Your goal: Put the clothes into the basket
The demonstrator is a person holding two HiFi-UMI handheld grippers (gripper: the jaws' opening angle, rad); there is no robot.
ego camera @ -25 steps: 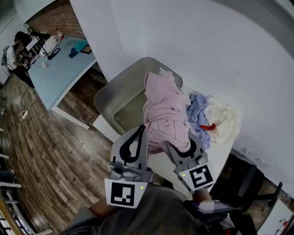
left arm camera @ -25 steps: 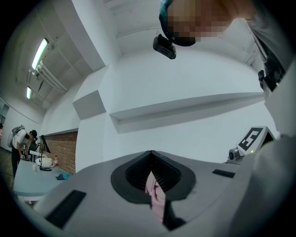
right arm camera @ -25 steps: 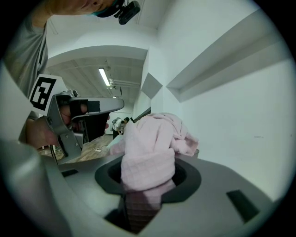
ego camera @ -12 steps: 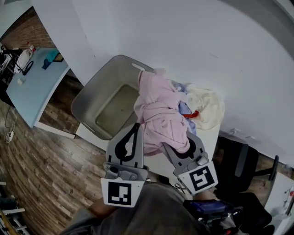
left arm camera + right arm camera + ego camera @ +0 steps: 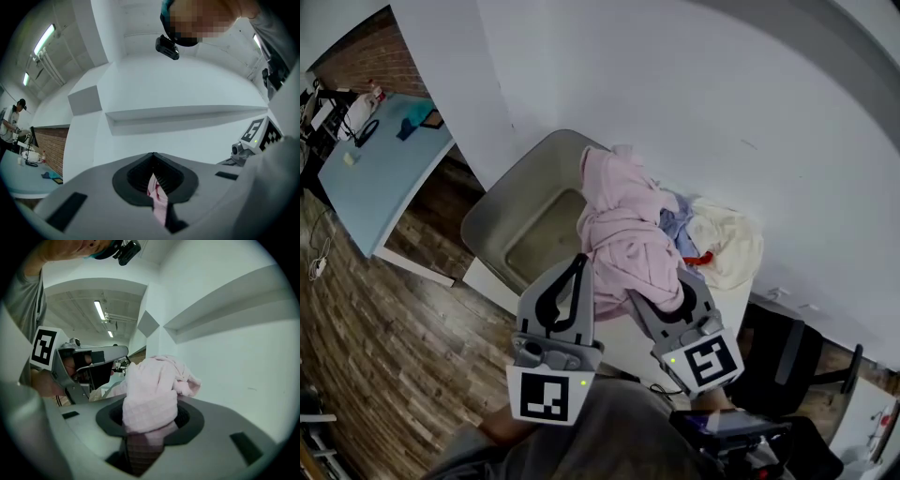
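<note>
Garment [image 5: 623,234]: pink, raised for carrying.
Left gripper [image 5: 578,270]: clamped on thin fold.
Right gripper [image 5: 680,296]: gripping thick bunch.
Basket [image 5: 508,204]: alongside, awaiting drop.

I count two tools, the left tool [image 5: 578,267] and the right tool [image 5: 667,298]. There is one grey basket [image 5: 520,220]. I count three garments: one pink garment [image 5: 623,239], one blue garment [image 5: 675,225] and one cream garment [image 5: 729,244]. One small red item [image 5: 703,258] lies among them; I cannot tell what it is. I see two counters, one white counter [image 5: 741,295] and one pale blue counter [image 5: 366,178], and one black chair [image 5: 787,352].
</note>
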